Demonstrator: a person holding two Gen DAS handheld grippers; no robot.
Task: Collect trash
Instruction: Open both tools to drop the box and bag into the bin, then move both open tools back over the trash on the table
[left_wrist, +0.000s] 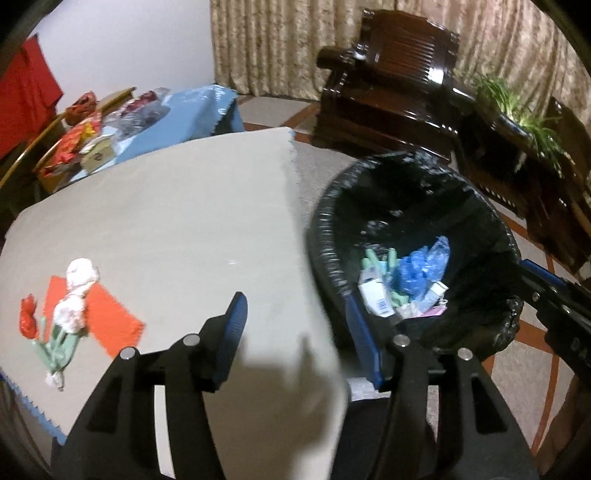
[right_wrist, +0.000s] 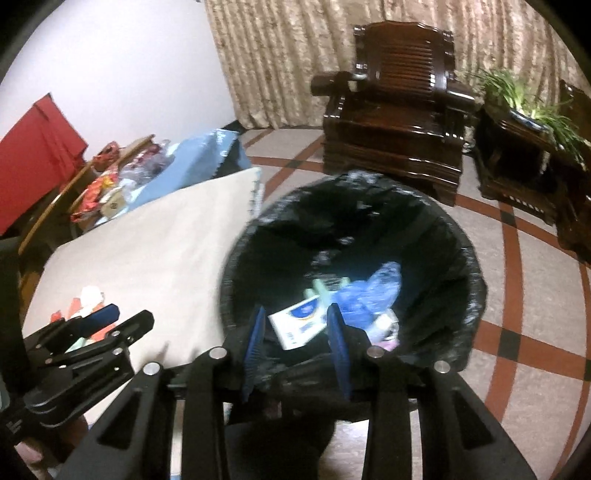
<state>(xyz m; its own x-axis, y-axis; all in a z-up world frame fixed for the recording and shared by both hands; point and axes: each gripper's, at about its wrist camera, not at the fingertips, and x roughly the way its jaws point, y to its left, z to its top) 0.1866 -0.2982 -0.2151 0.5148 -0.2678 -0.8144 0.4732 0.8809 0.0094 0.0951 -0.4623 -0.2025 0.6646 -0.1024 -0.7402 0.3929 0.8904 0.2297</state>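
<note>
My left gripper (left_wrist: 295, 301) hangs open over the right edge of the grey-clothed table (left_wrist: 184, 203), with nothing between its blue pads. On the cloth at the left lie an orange paper (left_wrist: 114, 317), crumpled white tissues (left_wrist: 79, 275) and a red wrapper (left_wrist: 27, 319). A bin lined with a black bag (left_wrist: 321, 221) stands right of the table. It holds a white box (left_wrist: 373, 295), blue plastic (left_wrist: 421, 266) and green pieces. My right gripper (right_wrist: 295, 314) is open above the bin (right_wrist: 236, 266); the white box (right_wrist: 299, 326) lies below it in the bag, clear of the pads.
A dark wooden armchair (right_wrist: 399, 122) and a low stand with a green plant (right_wrist: 532, 110) are beyond the bin on the tiled floor. Further left stands a blue-clothed table (left_wrist: 177, 122) crowded with packets. Curtains hang along the back wall.
</note>
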